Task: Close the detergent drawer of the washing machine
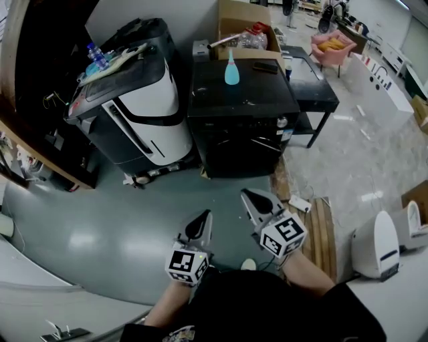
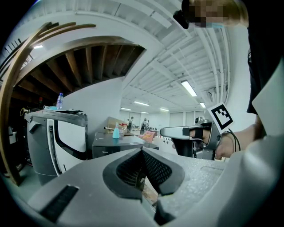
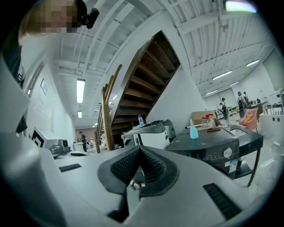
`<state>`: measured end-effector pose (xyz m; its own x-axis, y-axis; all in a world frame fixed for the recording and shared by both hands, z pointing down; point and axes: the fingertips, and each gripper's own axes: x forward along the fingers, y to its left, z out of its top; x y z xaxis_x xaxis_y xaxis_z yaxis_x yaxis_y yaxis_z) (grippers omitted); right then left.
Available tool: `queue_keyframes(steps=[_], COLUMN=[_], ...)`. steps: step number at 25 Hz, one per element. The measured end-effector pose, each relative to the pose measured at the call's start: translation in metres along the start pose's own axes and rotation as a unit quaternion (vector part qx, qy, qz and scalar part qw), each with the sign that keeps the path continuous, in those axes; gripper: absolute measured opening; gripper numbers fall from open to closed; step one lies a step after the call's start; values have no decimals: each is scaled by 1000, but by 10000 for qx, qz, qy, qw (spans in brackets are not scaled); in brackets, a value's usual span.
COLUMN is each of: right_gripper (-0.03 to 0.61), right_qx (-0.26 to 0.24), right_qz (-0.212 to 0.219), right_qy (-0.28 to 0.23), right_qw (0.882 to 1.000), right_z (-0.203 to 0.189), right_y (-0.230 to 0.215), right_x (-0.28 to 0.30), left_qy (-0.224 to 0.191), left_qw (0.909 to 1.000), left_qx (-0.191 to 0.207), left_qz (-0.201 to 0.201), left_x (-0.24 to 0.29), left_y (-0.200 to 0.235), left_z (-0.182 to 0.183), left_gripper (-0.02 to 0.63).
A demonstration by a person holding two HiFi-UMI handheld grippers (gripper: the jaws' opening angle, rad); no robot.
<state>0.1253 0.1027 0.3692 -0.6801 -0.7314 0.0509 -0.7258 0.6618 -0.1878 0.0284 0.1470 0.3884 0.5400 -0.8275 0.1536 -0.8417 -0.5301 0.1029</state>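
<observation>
- My left tool [image 1: 202,220] and right tool [image 1: 253,198]: both clenched, empty, touching nothing.
- Black washing machine [image 1: 241,113] stands well ahead of me on the grey floor [image 1: 100,234]; I can't make out its detergent drawer.
- Blue bottle [image 1: 231,70] on its top.

Washing machine [image 1: 242,110] [image 3: 213,148] [image 2: 111,144]: black, boxy, upright, flat glossy top. Stands on the grey floor [image 1: 100,234] at its far edge, back to the white wall [image 1: 194,17]. Front faces the camera in head view, v. dark. Control strip along top of front w/ round silver knob [image 1: 281,122] [image 3: 227,153] at R end and a small sticker [image 3: 234,165] just below it. Detergent drawer: front too dark and small to make it out; can't tell if pulled out or pushed in.
</observation>
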Motion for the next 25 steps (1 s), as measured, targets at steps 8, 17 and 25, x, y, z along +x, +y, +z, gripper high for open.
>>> queue_keyframes(steps=[8,17,25], right_gripper=[-2,-2,-2], right_qx=[42,56,81], right_qz=[13,33,74], right_qy=[53,142,192], right_qw=[10000,9999,9998], right_z=[-8,-13,-16], right_y=[-10,-13,-12], right_x=[-32,-41,-40], left_qy=[1,15,21], left_qw=[10000,10000,10000], left_qx=[19,9,-4], left_qz=[-26,24,57], left_x=[8,8,7], left_y=[-32,-41,-39], left_z=[-5,-5,-7], left_gripper=[3,3,3])
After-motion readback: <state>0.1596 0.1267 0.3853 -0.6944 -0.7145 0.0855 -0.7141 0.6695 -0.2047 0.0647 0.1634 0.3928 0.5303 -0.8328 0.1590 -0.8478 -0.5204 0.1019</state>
